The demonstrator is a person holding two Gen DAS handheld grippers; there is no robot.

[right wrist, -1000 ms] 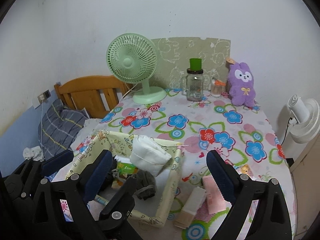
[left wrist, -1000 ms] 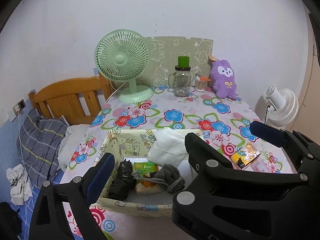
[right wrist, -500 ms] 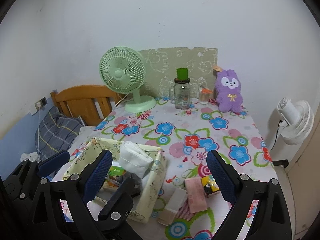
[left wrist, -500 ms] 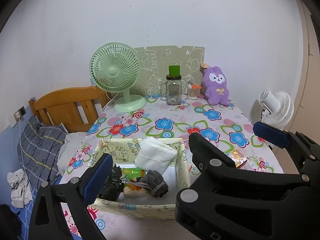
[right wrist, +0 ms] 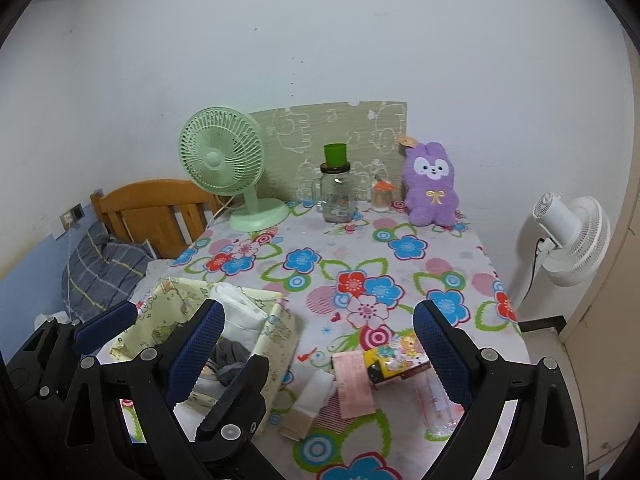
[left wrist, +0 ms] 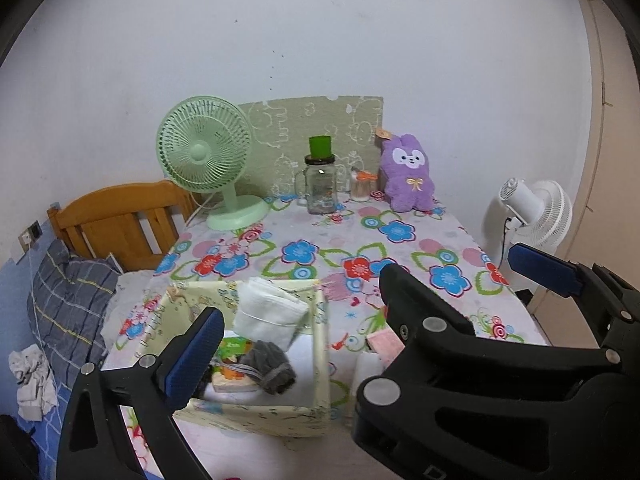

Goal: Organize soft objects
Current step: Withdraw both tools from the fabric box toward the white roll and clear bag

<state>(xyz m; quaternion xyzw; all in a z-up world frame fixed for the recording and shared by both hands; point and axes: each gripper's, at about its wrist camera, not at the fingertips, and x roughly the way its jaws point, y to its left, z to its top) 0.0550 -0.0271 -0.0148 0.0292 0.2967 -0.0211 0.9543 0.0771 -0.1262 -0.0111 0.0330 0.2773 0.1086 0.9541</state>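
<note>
A pale yellow fabric storage box (left wrist: pixel 320 344) (right wrist: pixel 280 328) sits at the near left of the flowered table. Inside lie a folded white cloth (left wrist: pixel 268 314) (right wrist: pixel 240 312), a grey sock bundle (left wrist: pixel 272 366) (right wrist: pixel 226 356) and a green packet (left wrist: pixel 232 346). My left gripper (left wrist: pixel 364 312) is open and empty, above the box's near side. My right gripper (right wrist: pixel 320 344) is open and empty, above loose items right of the box: a pink cloth (right wrist: pixel 354 380), a white and beige piece (right wrist: pixel 308 400) and a colourful packet (right wrist: pixel 396 358). A purple plush rabbit (left wrist: pixel 408 174) (right wrist: pixel 430 186) sits at the back.
A green desk fan (left wrist: pixel 208 160), a glass jar with a green cup on top (left wrist: pixel 320 184) and a small bottle (left wrist: pixel 360 186) stand along the back wall. A white floor fan (right wrist: pixel 568 236) is right of the table. A wooden bed frame and plaid pillow (left wrist: pixel 68 300) lie left.
Both grippers have pulled back and up from the table, so the box and loose items look smaller and lower. Both stay open and empty.
</note>
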